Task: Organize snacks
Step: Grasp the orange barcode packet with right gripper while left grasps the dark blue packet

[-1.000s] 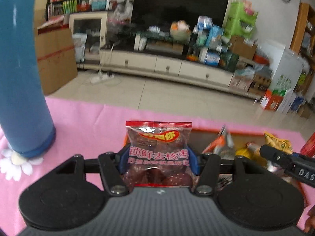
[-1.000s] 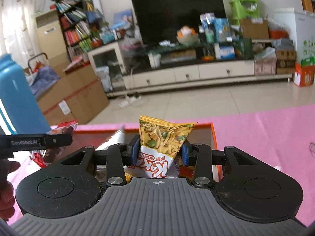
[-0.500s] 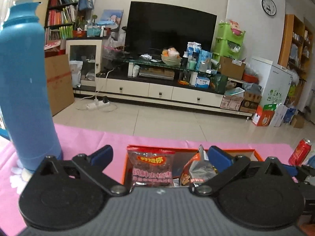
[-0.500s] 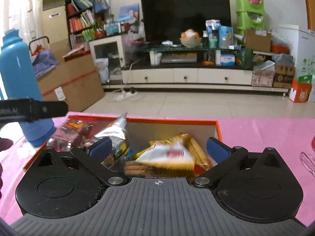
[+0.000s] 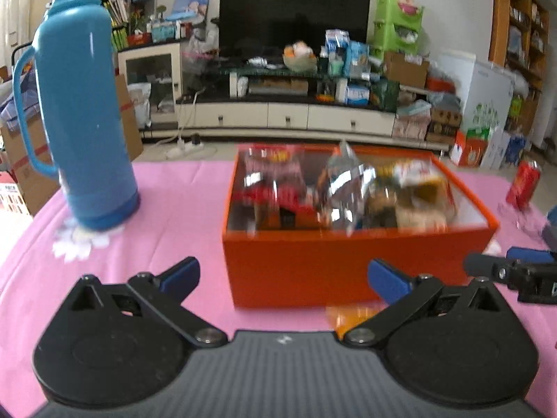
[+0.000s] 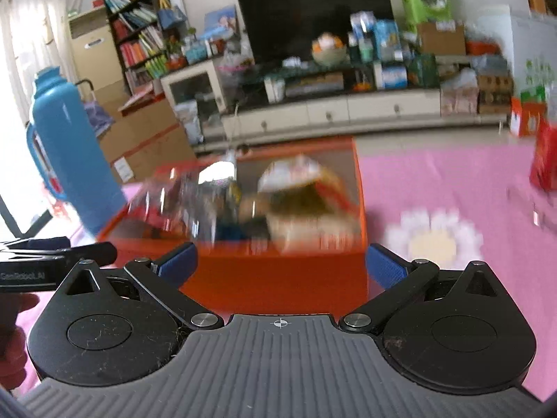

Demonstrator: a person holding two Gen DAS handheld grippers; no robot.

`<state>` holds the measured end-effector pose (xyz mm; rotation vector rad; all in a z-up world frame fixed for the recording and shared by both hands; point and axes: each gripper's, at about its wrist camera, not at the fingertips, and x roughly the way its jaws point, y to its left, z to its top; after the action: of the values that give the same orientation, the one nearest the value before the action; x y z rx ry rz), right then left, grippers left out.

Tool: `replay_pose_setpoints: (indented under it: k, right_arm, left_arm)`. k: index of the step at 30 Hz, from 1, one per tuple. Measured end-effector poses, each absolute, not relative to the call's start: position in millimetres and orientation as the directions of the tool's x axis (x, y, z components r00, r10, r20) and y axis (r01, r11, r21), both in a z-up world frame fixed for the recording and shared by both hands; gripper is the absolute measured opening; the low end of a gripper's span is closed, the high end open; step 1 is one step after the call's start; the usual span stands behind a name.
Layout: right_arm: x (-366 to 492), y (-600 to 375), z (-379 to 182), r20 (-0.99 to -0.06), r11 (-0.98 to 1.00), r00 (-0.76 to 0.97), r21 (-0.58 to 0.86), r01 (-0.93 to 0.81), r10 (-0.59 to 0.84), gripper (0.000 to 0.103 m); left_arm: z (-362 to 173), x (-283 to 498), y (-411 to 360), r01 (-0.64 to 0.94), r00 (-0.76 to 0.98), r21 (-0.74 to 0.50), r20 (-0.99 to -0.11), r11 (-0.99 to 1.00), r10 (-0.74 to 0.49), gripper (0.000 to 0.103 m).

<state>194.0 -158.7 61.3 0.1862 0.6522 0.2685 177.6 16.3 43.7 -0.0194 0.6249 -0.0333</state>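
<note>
Left gripper (image 5: 283, 275): jaws spread wide, blue pads (image 5: 181, 273) well apart, nothing between them. Right gripper (image 6: 280, 266): jaws likewise wide, pads (image 6: 383, 270) bare. The left gripper's tip lies to the right gripper's left.

bright daylight, motion blur, fisheye

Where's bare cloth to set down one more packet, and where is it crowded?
Bare pink tablecloth lies between the tall blue thermos flask and the orange cardboard box, and right of the box toward the red drink can. The box interior is packed with snack packets.
</note>
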Motion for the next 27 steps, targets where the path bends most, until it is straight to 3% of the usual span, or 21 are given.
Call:
replay_pose_setpoints:
  k: [6, 10, 15, 16, 18, 20, 22, 24, 27]
  right_arm:
    - [157, -165, 36, -0.645, 0.953, 0.705, 0.243, -0.178, 0.296, 0.091]
    - [152, -177, 32, -0.641, 0.958, 0.716, 0.242, -0.153, 0.276, 0.091]
    - [163, -216, 25, -0.64, 0.925, 0.716, 0.379, -0.022, 0.279, 0.091]
    - [165, -225, 23, -0.639, 0.909, 0.712, 0.416, 0.002, 0.291, 0.091]
    - [168, -236, 20, -0.637, 0.885, 0.708, 0.464, 0.038, 0.303, 0.091]
    - [168, -246, 17, -0.636, 0.87, 0.708, 0.49, 0.061, 0.308, 0.091]
    - [168, -253, 15, -0.632, 0.859, 0.709, 0.507, 0.072, 0.313, 0.091]
    - [166, -261, 15, -0.624, 0.847, 0.715, 0.525, 0.082, 0.317, 0.091]
    - [164, -269, 17, -0.609, 0.836, 0.729, 0.541, 0.092, 0.313, 0.091]
  left_arm:
    - [36, 170, 11, 0.042, 0.804, 0.022, -0.595, 0.999, -0.021, 0.102]
    - [24, 182, -1, 0.128, 0.753, -0.047, -0.645, 0.991, -0.128, 0.102]
    - [-4, 194, -33, 0.211, 0.687, -0.01, -0.71, 0.978, -0.155, 0.1]
    - [-9, 196, -38, 0.213, 0.679, 0.007, -0.721, 0.977, -0.142, 0.091]
    - [-24, 203, -44, 0.22, 0.625, -0.007, -0.767, 0.975, -0.147, 0.058]
    - [-29, 204, -45, 0.213, 0.618, -0.038, -0.769, 0.976, -0.165, 0.042]
    - [-26, 201, -48, 0.223, 0.611, -0.075, -0.766, 0.972, -0.199, 0.036]
    - [-22, 197, -53, 0.218, 0.596, -0.179, -0.754, 0.959, -0.276, 0.036]
    - [-19, 187, -81, 0.256, 0.589, -0.232, -0.733, 0.938, -0.342, 0.036]
